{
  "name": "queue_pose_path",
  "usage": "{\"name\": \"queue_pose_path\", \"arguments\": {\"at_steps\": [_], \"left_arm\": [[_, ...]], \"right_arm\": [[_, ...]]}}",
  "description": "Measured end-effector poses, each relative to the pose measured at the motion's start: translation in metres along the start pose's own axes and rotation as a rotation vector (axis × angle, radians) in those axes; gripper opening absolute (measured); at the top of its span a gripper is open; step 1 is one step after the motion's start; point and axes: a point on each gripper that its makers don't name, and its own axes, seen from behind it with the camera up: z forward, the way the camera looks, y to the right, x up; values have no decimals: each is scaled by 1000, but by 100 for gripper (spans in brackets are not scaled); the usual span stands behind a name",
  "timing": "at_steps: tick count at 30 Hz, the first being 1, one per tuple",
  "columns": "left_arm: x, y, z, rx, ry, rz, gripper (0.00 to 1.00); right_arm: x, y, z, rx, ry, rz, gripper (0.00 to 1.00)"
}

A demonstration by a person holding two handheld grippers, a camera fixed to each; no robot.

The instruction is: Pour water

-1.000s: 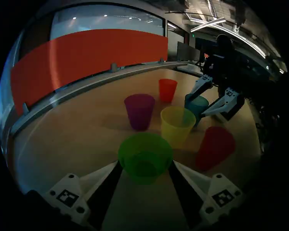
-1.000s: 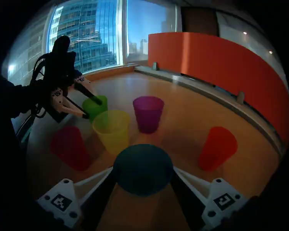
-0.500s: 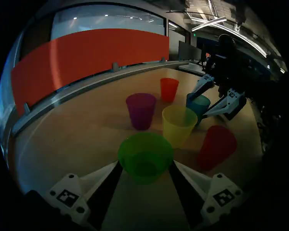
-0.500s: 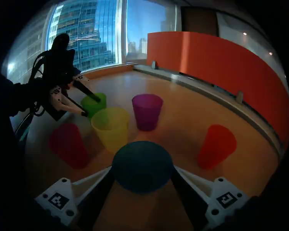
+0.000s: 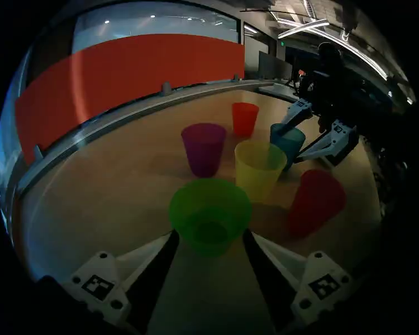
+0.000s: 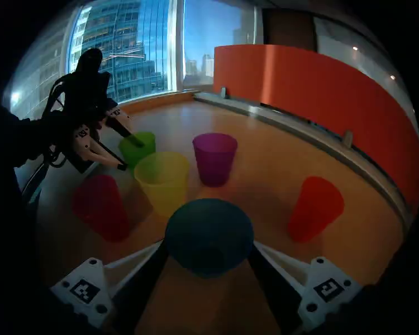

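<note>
Green cup rose btwn L fingers (teal cup btwn R fingers).

Left gripper view: yellow cup is covering the teal cup's near side. Right gripper view: it is hiding the green cup's base. Person is showing as a dark silhouette. Water in cups: too dim to tell.
</note>
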Motion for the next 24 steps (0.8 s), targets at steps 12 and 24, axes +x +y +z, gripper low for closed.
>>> {"name": "queue_pose_path", "arguments": {"at_steps": [12, 24], "left_arm": [[-20, -1, -20, 30, -35, -7, 84], [-14, 2, -52, 88, 38, -52, 84]], "right_arm": [[-13, 0, -16, -30, 4, 20, 100], [-19, -2, -46, -93, 52, 73, 100]]}}
